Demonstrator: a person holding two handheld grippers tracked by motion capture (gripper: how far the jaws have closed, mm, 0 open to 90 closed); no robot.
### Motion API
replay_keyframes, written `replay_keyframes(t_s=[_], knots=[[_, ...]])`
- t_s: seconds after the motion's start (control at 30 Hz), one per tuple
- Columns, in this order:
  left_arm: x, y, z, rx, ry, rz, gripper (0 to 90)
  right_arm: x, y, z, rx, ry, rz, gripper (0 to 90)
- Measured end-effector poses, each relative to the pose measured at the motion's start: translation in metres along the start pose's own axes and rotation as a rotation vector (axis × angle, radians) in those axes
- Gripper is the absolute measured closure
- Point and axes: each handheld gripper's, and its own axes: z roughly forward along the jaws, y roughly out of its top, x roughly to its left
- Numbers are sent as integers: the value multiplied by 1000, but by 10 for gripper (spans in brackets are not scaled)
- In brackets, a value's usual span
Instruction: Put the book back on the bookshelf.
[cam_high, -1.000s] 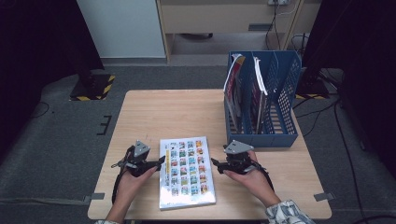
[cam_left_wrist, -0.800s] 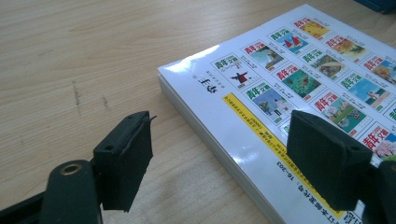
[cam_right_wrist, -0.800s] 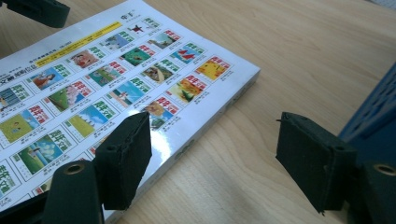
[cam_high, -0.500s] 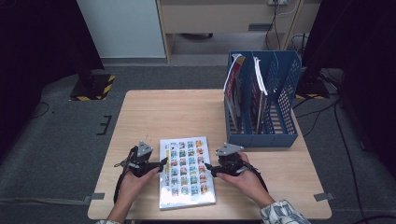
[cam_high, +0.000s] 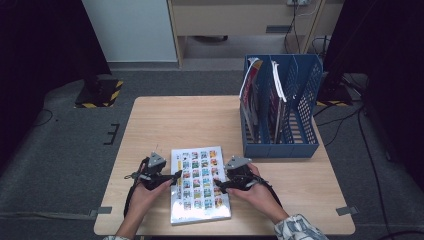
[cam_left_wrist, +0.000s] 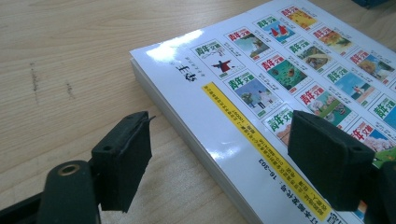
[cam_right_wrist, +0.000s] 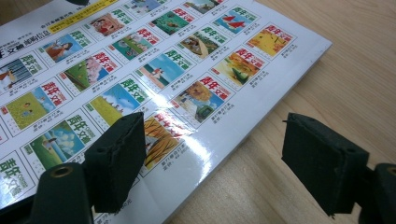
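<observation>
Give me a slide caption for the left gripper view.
Open left gripper straddling the edge of a glossy magazine on the wooden table.

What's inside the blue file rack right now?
The blue file rack holds a few upright magazines in its left slots; the right slots look empty. Their covers and the rack's floor are hidden by the dividers.

magazine (cam_high: 200, 185) on table (cam_high: 175, 120) — file rack (cam_high: 282, 105) behind-right

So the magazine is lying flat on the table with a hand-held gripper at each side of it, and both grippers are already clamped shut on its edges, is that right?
Not quite. The magazine does lie flat on the table with the left hand-held gripper and the right hand-held gripper at its sides, but neither is clamped: the two gripper views show the jaws standing apart astride its edges, the right ones having just been opening.
</observation>
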Motion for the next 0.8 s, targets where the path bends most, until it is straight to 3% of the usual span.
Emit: replay_keyframes(t_s=[0.43,0.63,0.8], knots=[[-3,-3,8,40,-14,3,172,-7,-3,5,-9,25,79,166],[0,-4,10,43,-30,-37,144,-7,-4,7,-9,52,118,166],[2,-5,12,41,-55,-76,134,-6,-4,8,-6,69,117,167]])
